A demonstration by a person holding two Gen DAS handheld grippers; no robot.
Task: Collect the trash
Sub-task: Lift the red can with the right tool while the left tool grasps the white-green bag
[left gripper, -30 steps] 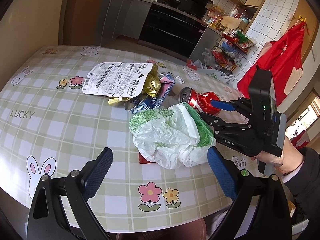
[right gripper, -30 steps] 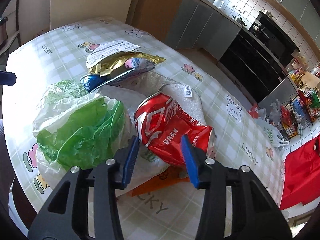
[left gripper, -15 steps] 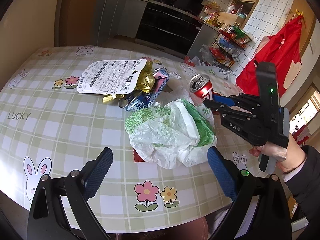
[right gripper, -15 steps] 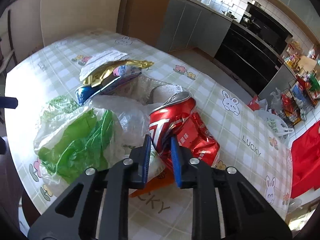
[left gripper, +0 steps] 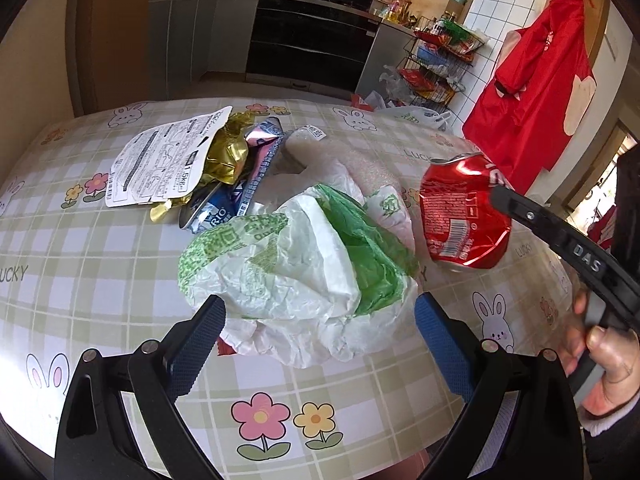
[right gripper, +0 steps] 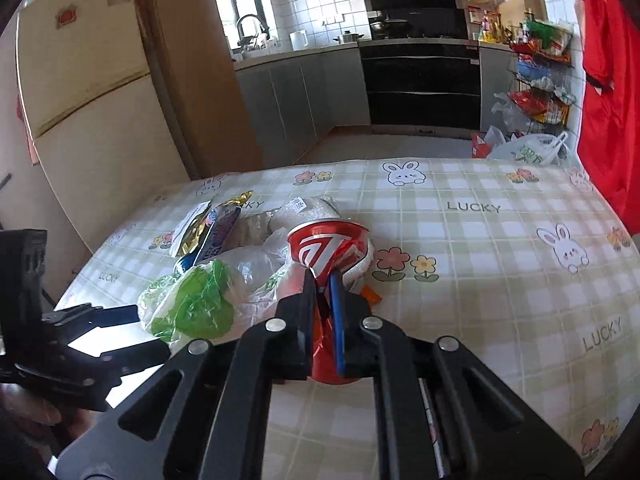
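Observation:
My right gripper is shut on a crushed red soda can; its jaws are closing tight, and the pads pinch the can's flattened lower part. The red can hangs above the table at the right of the left wrist view, with one finger of the right gripper across it. A crumpled white and green plastic bag lies on the table. My left gripper is open, one pad on each side of the bag's near end. The left gripper shows at the lower left of the right wrist view.
Behind the bag lie a white printed packet, a gold wrapper, a blue can and clear plastic film. The checked tablecloth covers the table. A red apron hangs at the right, beside a wire rack.
The right gripper closed on the red can, rolled and lifted it off the table toward the right. The left gripper moved forward, so its pads now flank the bag.

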